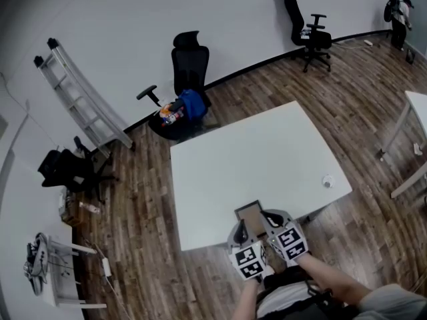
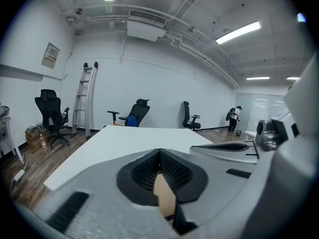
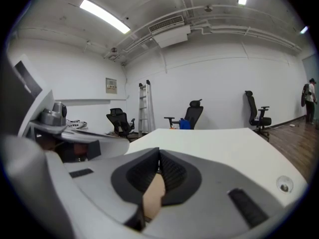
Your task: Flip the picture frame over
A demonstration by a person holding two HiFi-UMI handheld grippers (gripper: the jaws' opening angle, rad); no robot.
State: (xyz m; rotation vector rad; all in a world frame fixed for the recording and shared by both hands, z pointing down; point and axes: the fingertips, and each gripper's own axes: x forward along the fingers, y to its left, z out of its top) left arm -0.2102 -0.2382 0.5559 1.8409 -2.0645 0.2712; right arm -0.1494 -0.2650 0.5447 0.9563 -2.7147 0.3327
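Note:
The picture frame (image 1: 250,211), a small dark-edged frame with a tan board face showing, hangs tilted over the white table (image 1: 267,159) near its front edge. My left gripper (image 1: 242,228) is shut on its near left part and my right gripper (image 1: 269,221) is shut on its near right part, side by side. In the left gripper view a tan strip of the frame (image 2: 165,197) is pinched between the black ribbed pads (image 2: 174,171). The right gripper view shows the same tan strip (image 3: 152,197) squeezed between its pads (image 3: 172,173). Most of the frame is hidden there.
A small round white object (image 1: 327,181) lies near the table's right edge. Black office chairs (image 1: 189,65) (image 1: 308,32), one with a blue bag, and a ladder (image 1: 83,99) stand by the far wall. Another white table (image 1: 417,122) is at the right. Wooden floor surrounds the table.

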